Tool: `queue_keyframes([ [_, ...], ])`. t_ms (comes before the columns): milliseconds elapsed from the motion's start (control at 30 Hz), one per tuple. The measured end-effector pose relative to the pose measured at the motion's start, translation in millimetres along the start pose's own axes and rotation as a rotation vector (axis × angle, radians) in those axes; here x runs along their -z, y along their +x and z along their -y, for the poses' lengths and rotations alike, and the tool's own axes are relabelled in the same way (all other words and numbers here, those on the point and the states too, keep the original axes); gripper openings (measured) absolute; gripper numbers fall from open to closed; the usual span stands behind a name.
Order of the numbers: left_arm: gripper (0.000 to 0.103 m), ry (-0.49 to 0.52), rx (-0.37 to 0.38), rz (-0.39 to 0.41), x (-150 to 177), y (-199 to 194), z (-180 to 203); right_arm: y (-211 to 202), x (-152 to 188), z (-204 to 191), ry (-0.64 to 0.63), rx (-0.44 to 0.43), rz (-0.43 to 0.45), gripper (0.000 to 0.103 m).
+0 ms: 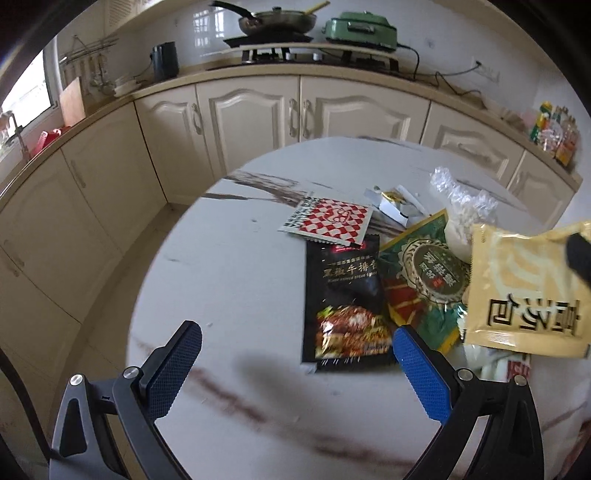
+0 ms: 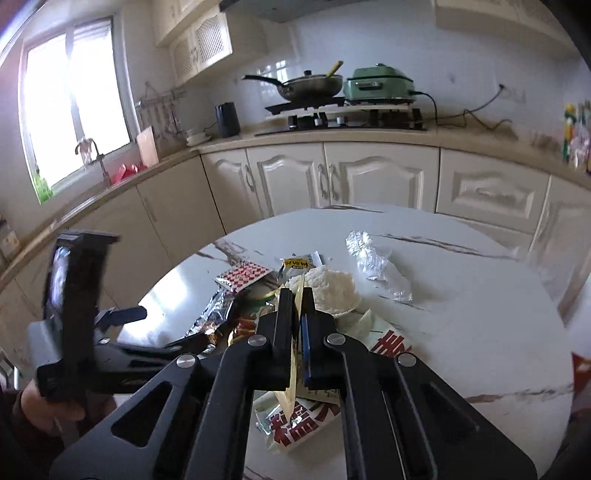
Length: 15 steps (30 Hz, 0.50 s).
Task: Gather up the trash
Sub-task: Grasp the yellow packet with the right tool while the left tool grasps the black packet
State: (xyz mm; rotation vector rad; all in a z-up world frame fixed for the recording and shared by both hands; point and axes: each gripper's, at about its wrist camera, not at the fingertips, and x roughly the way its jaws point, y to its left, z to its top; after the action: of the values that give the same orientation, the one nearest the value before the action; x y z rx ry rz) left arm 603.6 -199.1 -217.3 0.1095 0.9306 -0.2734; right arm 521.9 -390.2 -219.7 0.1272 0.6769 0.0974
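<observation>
Trash lies heaped on a round white marble table point(image 1: 229, 280). My left gripper point(image 1: 295, 354) hovers open over the table's near side, and a black sauce packet point(image 1: 343, 295) lies just beyond its blue-padded right finger. Beside that lie a red-checkered packet point(image 1: 328, 221) and a green packet point(image 1: 424, 273). My right gripper point(image 2: 295, 295) is shut on a tan packet point(image 2: 293, 362), seen edge-on between its fingers. In the left wrist view the tan packet point(image 1: 528, 288) hangs lifted above the pile.
Crumpled clear plastic point(image 2: 376, 266), a white round lump point(image 2: 332, 288) and white wrappers with red characters point(image 2: 303, 421) also lie on the table. Cream kitchen cabinets point(image 1: 251, 114) curve behind it, with a stove and pan point(image 1: 277, 22) on the counter. A hand point(image 2: 48, 406) holds the left gripper.
</observation>
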Motion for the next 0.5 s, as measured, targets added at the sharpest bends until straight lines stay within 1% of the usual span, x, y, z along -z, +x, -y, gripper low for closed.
queue_keyframes([
  [33,0.102,0.002,0.000,-0.013,-2,6,2,-1,0,0,-0.002,-0.002,0.006,0.005],
  [67,0.102,0.002,0.004,-0.031,-3,13,3,2,0,0,-0.001,-0.008,-0.007,0.005],
  [133,0.101,0.006,-0.018,-0.018,-5,17,3,3,0,1,0.005,-0.016,-0.003,0.005],
  [233,0.101,-0.004,-0.012,-0.014,-7,19,2,2,1,4,0.009,-0.028,-0.007,0.005],
  [267,0.097,-0.002,-0.008,-0.011,-7,20,3,2,1,4,0.011,-0.032,-0.007,0.005],
  [300,0.085,0.005,0.001,-0.002,-7,19,5,2,1,4,0.014,-0.037,-0.007,0.005],
  [333,0.077,0.018,0.015,0.014,-7,17,6,2,1,5,0.017,-0.040,-0.004,0.005],
  [400,0.051,0.046,0.038,0.028,-5,16,9,3,2,5,0.017,-0.039,-0.006,0.005],
  [433,0.045,0.055,0.054,0.033,-4,15,10,4,2,5,0.017,-0.042,-0.008,0.005],
  [467,0.044,0.062,0.058,0.034,-2,15,11,5,3,5,0.017,-0.044,-0.009,0.005],
  [500,0.041,0.061,0.066,0.034,-1,14,10,5,3,4,0.018,-0.047,-0.010,0.005],
])
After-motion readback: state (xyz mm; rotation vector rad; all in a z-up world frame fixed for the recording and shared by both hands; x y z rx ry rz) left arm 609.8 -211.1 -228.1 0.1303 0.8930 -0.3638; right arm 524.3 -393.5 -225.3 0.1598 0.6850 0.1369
